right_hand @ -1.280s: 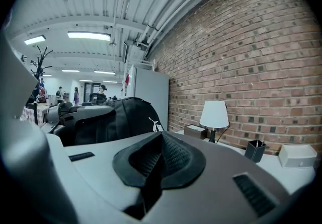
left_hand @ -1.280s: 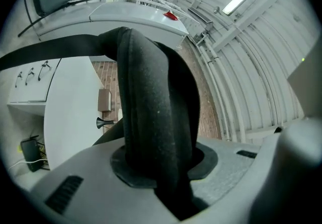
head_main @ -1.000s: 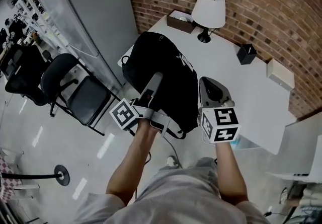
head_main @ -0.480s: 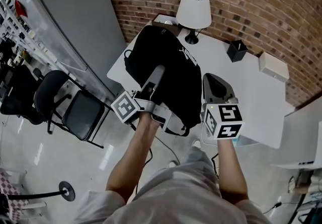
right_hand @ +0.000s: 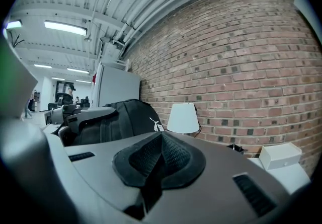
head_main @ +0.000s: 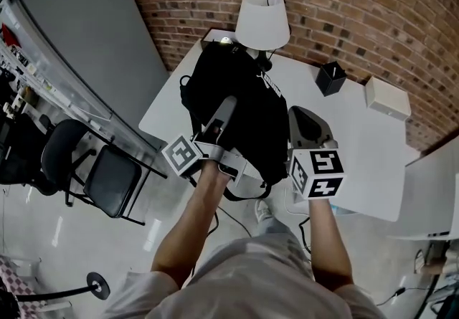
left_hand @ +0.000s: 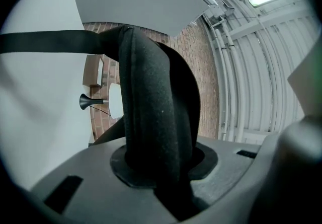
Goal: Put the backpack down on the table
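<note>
A black backpack (head_main: 247, 113) hangs over the left part of the white table (head_main: 358, 142), with its lower end past the near edge. My left gripper (head_main: 223, 111) is shut on its thick padded strap (left_hand: 156, 117), which fills the left gripper view. My right gripper (head_main: 304, 124) is beside the backpack on its right, over the table, with its pads meeting and nothing between them. In the right gripper view the backpack (right_hand: 128, 117) and the left gripper (right_hand: 83, 115) show beyond the shut right gripper (right_hand: 160, 160). Whether the bag touches the tabletop I cannot tell.
A white-shaded lamp (head_main: 262, 20) stands at the table's back against the brick wall, just behind the backpack. A black pen holder (head_main: 330, 79) and a white box (head_main: 387, 97) sit further right. Black chairs (head_main: 107, 181) and a grey partition (head_main: 93, 45) are on the left.
Both grippers and the backpack have moved forward over the table towards the lamp. The bag now hides the brown box beside the lamp. The grip on the strap is the same.
</note>
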